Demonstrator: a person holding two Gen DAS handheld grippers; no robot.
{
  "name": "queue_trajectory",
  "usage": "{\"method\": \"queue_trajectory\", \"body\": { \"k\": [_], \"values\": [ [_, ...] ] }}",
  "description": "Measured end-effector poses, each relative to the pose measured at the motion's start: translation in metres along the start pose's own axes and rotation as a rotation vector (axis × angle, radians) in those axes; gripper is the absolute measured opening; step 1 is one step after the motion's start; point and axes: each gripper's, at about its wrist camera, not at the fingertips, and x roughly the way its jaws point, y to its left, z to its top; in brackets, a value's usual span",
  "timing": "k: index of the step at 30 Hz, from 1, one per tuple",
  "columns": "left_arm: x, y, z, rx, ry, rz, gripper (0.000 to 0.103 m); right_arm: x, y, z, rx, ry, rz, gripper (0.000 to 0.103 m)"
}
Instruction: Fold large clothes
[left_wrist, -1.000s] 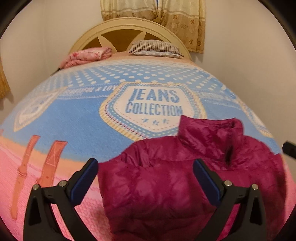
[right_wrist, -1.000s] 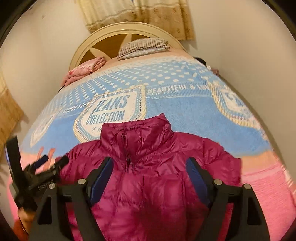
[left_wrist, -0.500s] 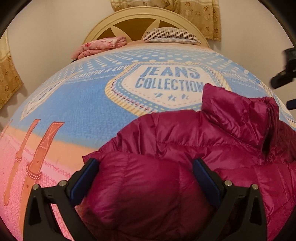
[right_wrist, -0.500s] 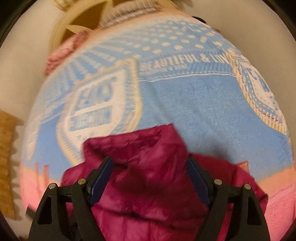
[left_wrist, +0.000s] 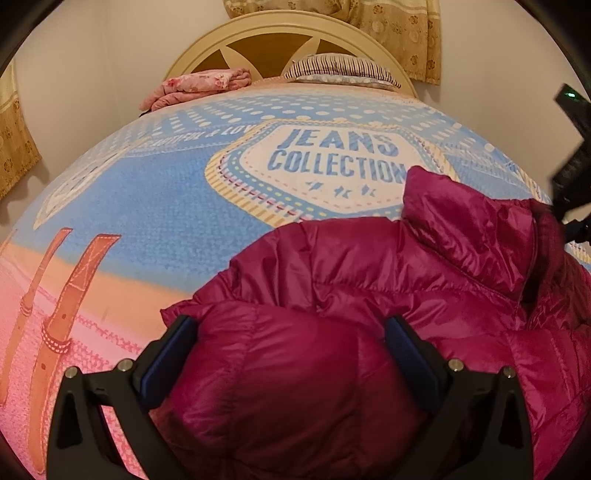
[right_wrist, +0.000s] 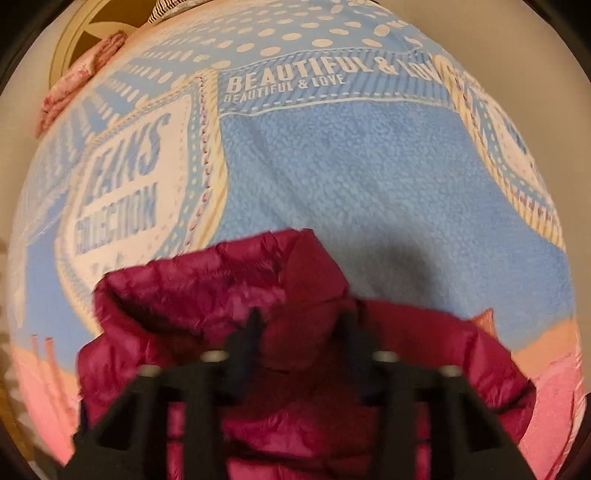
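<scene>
Left wrist view: left gripper tilts down over the magenta puffer jacket, jaws wide apart w/ a puffy sleeve bulging between them, pads not squeezing. Right gripper points steeply down at the stand-up collar, jaws closing w/ collar fabric between; frame's blurred, can't tell if pinched yet. Jacket's shiny, quilted, lying flat on a fleecy blue/pink blanket printed "JEANS COLLECTION". Rounded headboard, striped pillow, folded pink cloth behind.
</scene>
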Motion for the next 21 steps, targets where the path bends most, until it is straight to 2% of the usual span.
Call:
{"method": "queue_trajectory", "body": {
  "k": [2, 5, 7, 11, 14, 17, 18, 21],
  "values": [
    [0.000, 0.001, 0.000, -0.005, 0.001, -0.007, 0.103, -0.013, -0.010, -0.009, 0.013, -0.004, 0.034, 0.020],
    [0.000, 0.003, 0.000, -0.015, 0.005, -0.020, 0.103, -0.038, -0.024, -0.032, 0.008, -0.046, 0.082, 0.017],
    [0.000, 0.004, 0.000, -0.018, 0.006, -0.025, 0.103, -0.043, -0.038, -0.051, 0.021, -0.054, 0.077, 0.016],
    [0.000, 0.005, 0.000, -0.018, 0.004, -0.026, 0.103, -0.025, -0.061, -0.082, 0.035, -0.056, 0.014, 0.014],
    [0.000, 0.006, 0.000, -0.019, 0.004, -0.030, 0.103, -0.007, -0.083, -0.101, 0.091, -0.072, 0.059, 0.014],
    [0.000, 0.005, 0.000, -0.018, 0.006, -0.029, 0.103, 0.000, -0.085, -0.112, 0.098, -0.157, 0.044, 0.012],
    [0.000, 0.005, 0.000, -0.019, 0.007, -0.030, 0.103, 0.000, -0.080, -0.117, 0.083, -0.204, 0.013, 0.012],
    [0.000, 0.006, 0.000, -0.027, 0.013, -0.043, 0.103, 0.004, -0.055, -0.137, -0.048, -0.398, -0.154, 0.012]
  ]
}}
